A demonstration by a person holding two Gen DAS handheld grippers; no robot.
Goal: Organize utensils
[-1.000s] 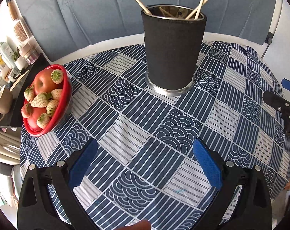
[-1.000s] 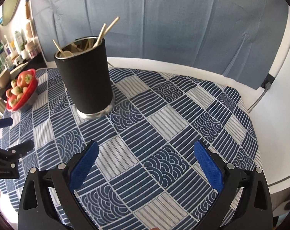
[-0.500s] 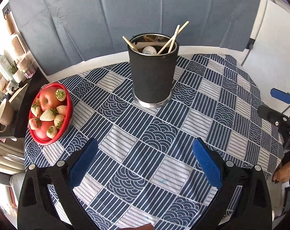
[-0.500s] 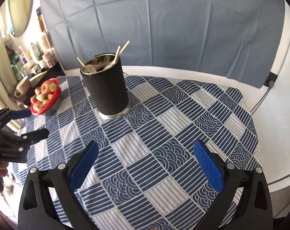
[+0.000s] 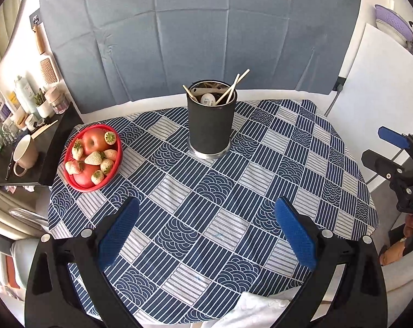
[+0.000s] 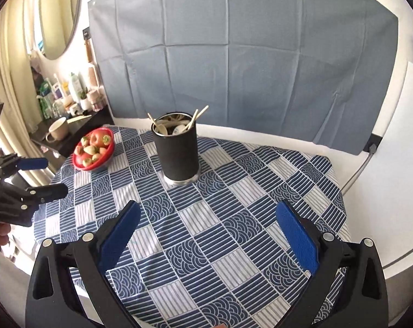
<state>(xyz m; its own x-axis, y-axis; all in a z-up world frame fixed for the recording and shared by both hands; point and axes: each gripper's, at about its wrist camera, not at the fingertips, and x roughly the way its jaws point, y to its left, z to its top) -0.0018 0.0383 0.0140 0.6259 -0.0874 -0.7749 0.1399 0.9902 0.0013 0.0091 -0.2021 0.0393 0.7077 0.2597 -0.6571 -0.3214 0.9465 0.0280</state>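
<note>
The left gripper (image 5: 206,232) hangs over the near edge of the patterned tablecloth (image 5: 233,191) with its blue fingers spread wide and nothing between them. The black utensil holder (image 5: 209,125), with wooden sticks and spoons leaning in it, stands upright well ahead of it, almost straight in line with the gap. The right gripper (image 6: 208,232) is just as wide apart and empty; from it the holder sits ahead and slightly left. A red bowl of fruit (image 5: 93,158) lies ahead-left of both claws, apart from the holder.
</note>
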